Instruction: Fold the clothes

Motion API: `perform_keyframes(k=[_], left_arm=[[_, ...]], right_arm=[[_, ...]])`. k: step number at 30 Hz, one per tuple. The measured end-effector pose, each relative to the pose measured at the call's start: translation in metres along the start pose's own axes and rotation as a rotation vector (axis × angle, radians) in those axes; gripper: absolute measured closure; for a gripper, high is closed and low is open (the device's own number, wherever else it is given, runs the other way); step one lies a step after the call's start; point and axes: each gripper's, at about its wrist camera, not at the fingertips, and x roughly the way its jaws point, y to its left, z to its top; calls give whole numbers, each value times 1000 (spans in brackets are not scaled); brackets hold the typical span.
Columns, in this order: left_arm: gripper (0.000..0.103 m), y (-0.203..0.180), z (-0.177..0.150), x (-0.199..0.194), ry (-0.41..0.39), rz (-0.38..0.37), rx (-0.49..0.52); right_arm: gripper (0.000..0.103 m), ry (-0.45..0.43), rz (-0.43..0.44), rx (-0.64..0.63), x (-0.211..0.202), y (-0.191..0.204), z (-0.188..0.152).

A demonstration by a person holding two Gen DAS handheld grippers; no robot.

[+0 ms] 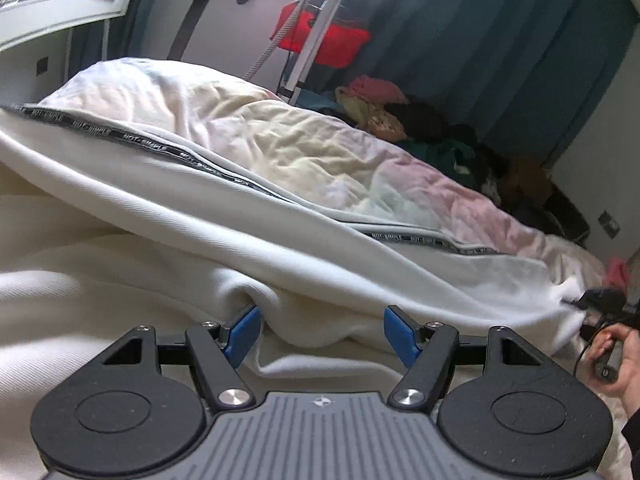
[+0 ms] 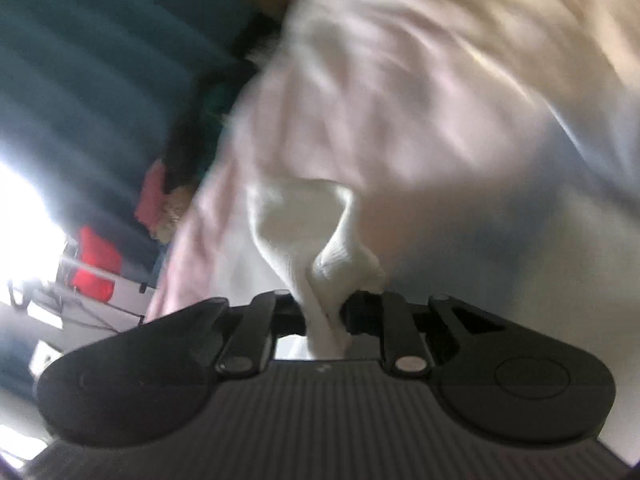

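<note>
Two grippers and one large white garment [image 1: 280, 240] fill both views. The garment lies spread across the bed [image 1: 248, 136] through the middle of the left wrist frame, a black taped seam [image 1: 132, 138] running from the left edge down toward the lower right. Its far end, at the right edge of that frame, is gathered into the right gripper [image 2: 326, 312], which the right hand [image 1: 616, 360] holds; in the right wrist view a bunched wad of ribbed white cloth sits clamped between the closed fingers.

The left gripper [image 1: 320, 332], bottom centre of its own frame, stands spread wide, blue pads [image 1: 242, 330] just beside a fold, gripping nothing.

Risks, by judgement: with one end held only, a pull would drag the whole cloth askew rather than fold it. The wad is small and could slip out. The right wrist view is smeared, so fast motion may worsen both.

Writing: the tape repeats "NOT-SIMPLE". No other text is legible.
</note>
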Motion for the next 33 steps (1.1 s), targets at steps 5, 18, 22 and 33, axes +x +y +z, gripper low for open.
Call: perform_keyframes(k=[5,18,22,33], left_arm=[[32,9,7,-3,-22,-15,-47],[33,-4,9,-10,-74,48,103],[33,-11,9,-16,-74,63,242],[35,56,82,4,21,215,720]], right_arm=[[86,-313,227,-221,-68,50,6],[21,-51,-89,-10,-57,-68,-37],[16,-31,-56,-119,-95,-36,-58],[16,139,122,-249,-167,14,-131]])
